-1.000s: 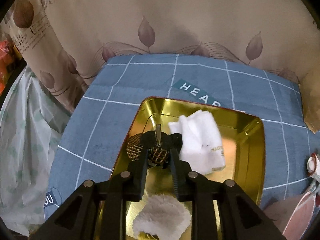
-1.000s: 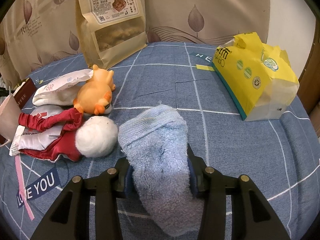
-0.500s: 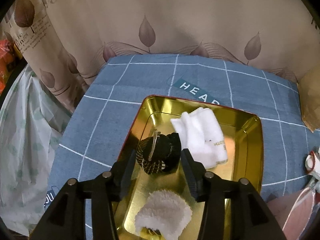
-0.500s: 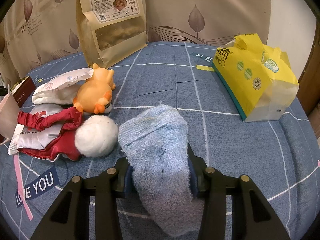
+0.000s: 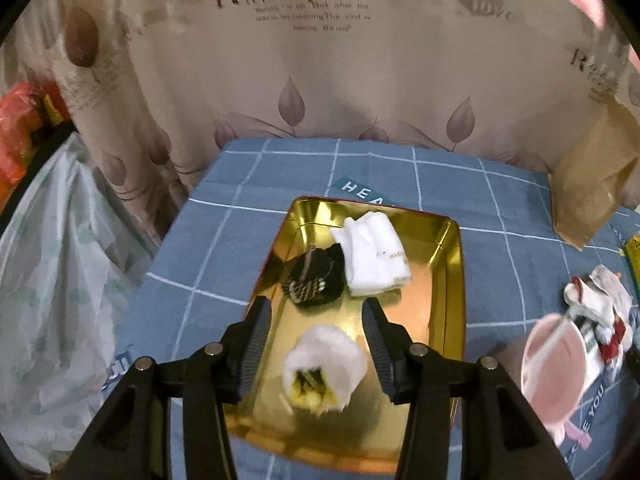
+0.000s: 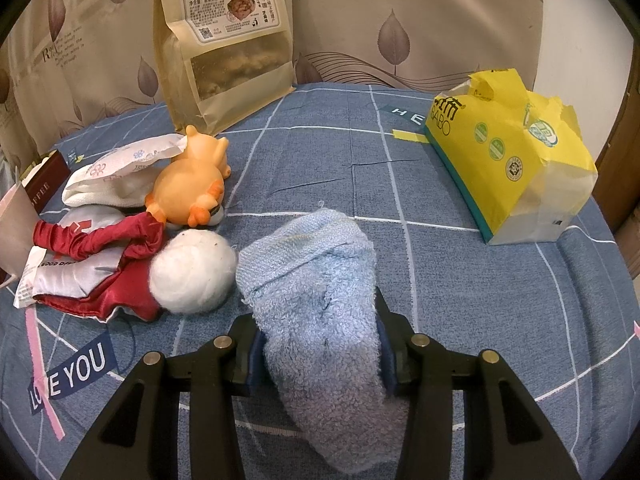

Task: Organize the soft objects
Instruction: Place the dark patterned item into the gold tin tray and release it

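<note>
The right gripper [image 6: 318, 354] pinches the blue towel [image 6: 316, 304], long axis toward 12 o'clock; the left gripper [image 5: 316, 344], spread empty, hovers over the gold tray [image 5: 448, 280].

So the tray [image 5: 450, 280] is sitting on the bed [image 5: 224, 248], with the curtain [image 5: 360, 80] hanging right behind it. In the tray, the folded cloth [image 5: 374, 258] is lying at the far end, the dark scrunchie [image 5: 314, 278] is touching it on the left, and the fluffy roll [image 5: 324, 364] is sitting nearer, between the left claw [image 5: 316, 346] fingers but not touching them. Over on the other side, the right claw [image 6: 318, 350] is gripping the towel [image 6: 320, 320], whose far end is resting on the bed. Just left of the towel the pompom [image 6: 192, 272] is lying on the satin pouch [image 6: 100, 264], with the toy animal [image 6: 190, 188] behind it. The snack bag [image 6: 228, 40] is standing at the back, the tissue pack [image 6: 508, 172] is off to the right.
</note>
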`<state>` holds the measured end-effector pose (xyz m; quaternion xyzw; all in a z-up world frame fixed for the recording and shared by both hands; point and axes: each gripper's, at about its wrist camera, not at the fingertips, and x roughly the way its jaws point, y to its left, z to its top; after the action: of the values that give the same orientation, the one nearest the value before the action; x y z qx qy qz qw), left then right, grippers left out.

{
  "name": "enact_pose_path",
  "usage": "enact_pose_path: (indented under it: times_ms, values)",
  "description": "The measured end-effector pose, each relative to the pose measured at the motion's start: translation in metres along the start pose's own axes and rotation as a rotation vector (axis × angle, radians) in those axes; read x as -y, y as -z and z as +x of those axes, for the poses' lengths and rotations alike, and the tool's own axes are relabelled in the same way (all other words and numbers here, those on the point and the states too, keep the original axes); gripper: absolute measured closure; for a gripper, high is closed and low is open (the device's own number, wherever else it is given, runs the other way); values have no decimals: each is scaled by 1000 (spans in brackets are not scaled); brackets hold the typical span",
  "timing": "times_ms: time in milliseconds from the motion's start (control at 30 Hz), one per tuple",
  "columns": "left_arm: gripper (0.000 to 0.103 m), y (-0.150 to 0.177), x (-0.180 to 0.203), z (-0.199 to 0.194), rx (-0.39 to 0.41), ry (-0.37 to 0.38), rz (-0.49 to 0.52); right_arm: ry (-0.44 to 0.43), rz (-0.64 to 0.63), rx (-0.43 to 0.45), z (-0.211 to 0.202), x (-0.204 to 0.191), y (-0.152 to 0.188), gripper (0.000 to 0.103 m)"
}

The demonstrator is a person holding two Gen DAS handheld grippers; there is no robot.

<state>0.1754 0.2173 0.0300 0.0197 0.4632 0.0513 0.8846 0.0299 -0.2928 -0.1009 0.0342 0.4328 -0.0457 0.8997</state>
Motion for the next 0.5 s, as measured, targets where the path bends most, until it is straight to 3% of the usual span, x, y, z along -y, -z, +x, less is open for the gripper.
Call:
enact_pose_path:
  times_ms: [200,367,500]
  values:
    - [54,39,-8,-30,22,-29,-32,-1,1,0,0,0,0,59]
    - [54,74,-16,-42,63,17,-141,-3,1,0,0,1,0,57]
    - [54,94,-16,-42,76,11,-168,-8,-10,-3,-1,-1,0,53]
